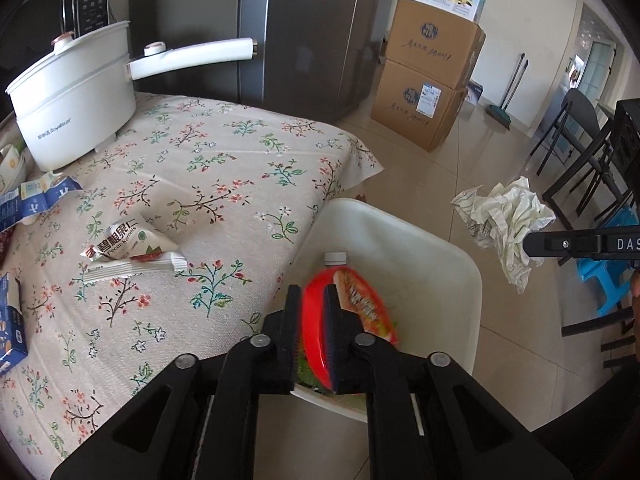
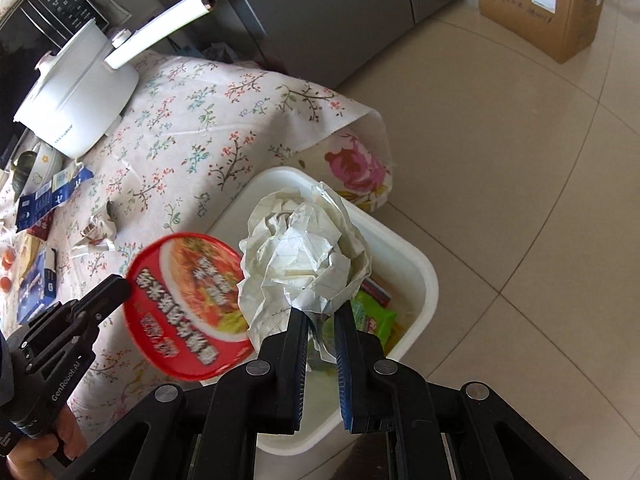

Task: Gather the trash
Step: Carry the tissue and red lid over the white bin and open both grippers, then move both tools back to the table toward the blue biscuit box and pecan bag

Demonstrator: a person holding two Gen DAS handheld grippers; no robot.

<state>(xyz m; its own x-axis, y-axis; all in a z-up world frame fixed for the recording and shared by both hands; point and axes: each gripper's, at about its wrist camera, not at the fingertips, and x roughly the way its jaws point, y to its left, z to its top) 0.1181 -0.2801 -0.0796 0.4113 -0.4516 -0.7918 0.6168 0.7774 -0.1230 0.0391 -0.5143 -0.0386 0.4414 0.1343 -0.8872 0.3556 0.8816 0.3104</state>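
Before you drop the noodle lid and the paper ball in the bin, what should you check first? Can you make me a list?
1. Left gripper shut on the red noodle lid: ok.
2. Right gripper shut on the crumpled paper: ok.
3. Paper over the white bin: ok in the right wrist view.
4. Lid fully over the bin: cannot tell; it sits near the bin's table-side edge.
5. Room in the bin: ok; a bottle and a green packet lie inside, with space left.
6. Table trash remaining: not ok; the pecan wrapper is still there.
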